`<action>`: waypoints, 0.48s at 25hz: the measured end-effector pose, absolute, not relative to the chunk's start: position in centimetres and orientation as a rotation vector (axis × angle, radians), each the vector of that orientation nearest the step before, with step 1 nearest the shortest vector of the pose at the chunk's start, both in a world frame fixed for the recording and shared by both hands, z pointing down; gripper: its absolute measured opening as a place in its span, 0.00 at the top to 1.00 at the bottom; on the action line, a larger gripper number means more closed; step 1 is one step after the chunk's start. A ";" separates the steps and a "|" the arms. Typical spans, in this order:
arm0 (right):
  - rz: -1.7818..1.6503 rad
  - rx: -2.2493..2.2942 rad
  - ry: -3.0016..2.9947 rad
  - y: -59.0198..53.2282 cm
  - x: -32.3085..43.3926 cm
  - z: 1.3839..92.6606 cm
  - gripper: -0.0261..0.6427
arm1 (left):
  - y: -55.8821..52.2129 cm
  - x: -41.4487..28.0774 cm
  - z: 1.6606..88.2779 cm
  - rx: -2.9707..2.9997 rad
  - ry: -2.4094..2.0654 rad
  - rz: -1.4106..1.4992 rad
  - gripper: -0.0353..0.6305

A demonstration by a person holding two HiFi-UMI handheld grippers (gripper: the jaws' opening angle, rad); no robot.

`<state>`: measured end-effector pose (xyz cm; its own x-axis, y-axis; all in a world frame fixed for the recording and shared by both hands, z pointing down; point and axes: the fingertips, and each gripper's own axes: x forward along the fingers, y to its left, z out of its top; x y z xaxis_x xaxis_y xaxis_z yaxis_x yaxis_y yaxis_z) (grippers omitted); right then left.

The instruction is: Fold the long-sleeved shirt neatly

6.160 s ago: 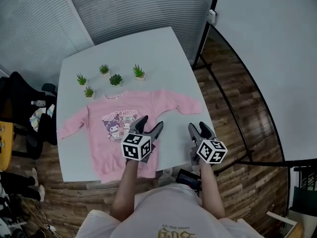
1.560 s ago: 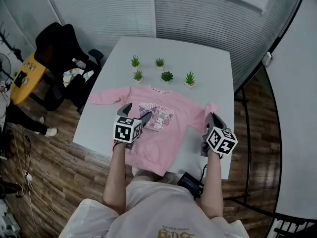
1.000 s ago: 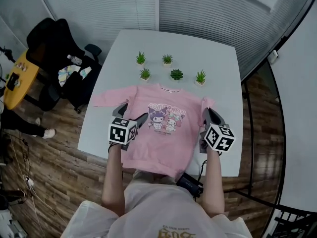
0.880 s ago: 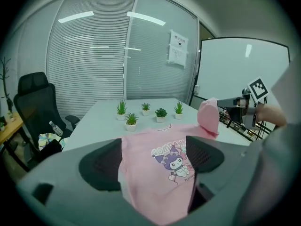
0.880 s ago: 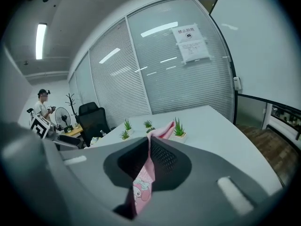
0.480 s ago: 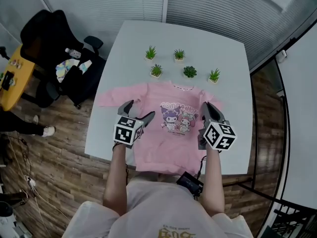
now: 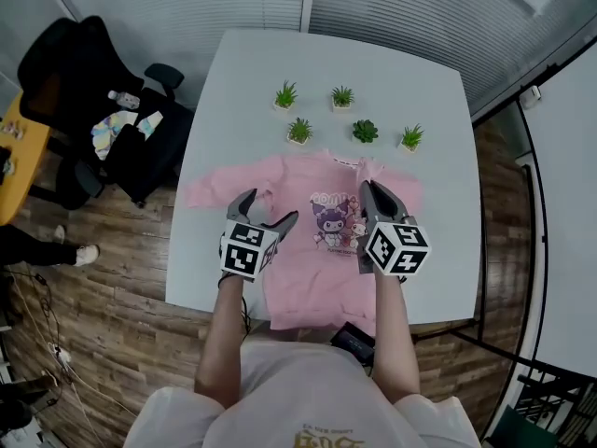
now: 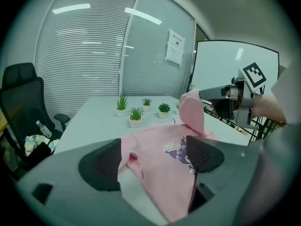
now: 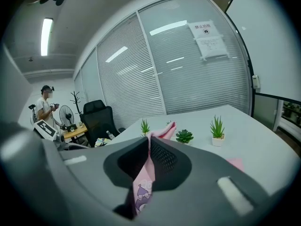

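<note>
A pink long-sleeved shirt point(image 7: 308, 241) with a cartoon print lies face up on the white table point(image 7: 280, 63), its hem hanging over the near edge. My right gripper point(image 7: 369, 194) is shut on the shirt's right sleeve point(image 8: 193, 112) and holds it lifted over the chest; the pink cloth point(image 9: 146, 173) runs between its jaws. My left gripper point(image 7: 264, 211) stands open above the shirt's left side near the armpit point(image 8: 131, 159), with nothing between its fingers. The left sleeve point(image 7: 210, 189) lies spread flat toward the table's left edge.
Several small potted plants point(image 7: 300, 131) stand in a cluster just beyond the collar. A black office chair point(image 7: 84, 82) with items on it stands left of the table. A person point(image 9: 47, 108) stands far off in the right gripper view. Wood floor surrounds the table.
My right gripper has carried the right sleeve leftward, from the shirt's right edge in over the chest. My left gripper has shifted a little right and down over the shirt's left side.
</note>
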<state>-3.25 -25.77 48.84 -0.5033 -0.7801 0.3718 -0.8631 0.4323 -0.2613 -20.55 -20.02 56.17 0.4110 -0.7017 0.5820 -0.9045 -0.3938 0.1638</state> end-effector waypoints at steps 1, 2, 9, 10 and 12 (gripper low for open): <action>0.626 1.439 -2.487 -26.0 -3.9 49.1 0.92 | -20.2 -20.6 56.4 2.216 -1.358 0.595 0.29; 0.624 1.432 -2.487 -26.1 -4.5 49.4 0.92 | -20.3 -20.7 56.7 2.218 -1.351 0.597 0.29; 0.553 1.275 -2.476 -26.5 -10.0 53.7 0.92 | -21.0 -22.1 58.9 2.200 -1.346 0.616 0.29; 0.547 1.259 -2.460 -26.6 -10.6 54.7 0.92 | -21.0 -22.3 59.2 2.197 -1.347 0.619 0.29; 0.548 1.232 -2.425 -26.7 -11.6 56.8 0.92 | -21.1 -22.9 59.6 2.195 -1.369 0.624 0.29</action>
<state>-11.62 -26.72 56.83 -0.5525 -0.6794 0.4829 -0.8210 0.5436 -0.1745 -22.87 -21.14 59.64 0.3967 -0.6922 0.6029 -0.9091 -0.3873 0.1536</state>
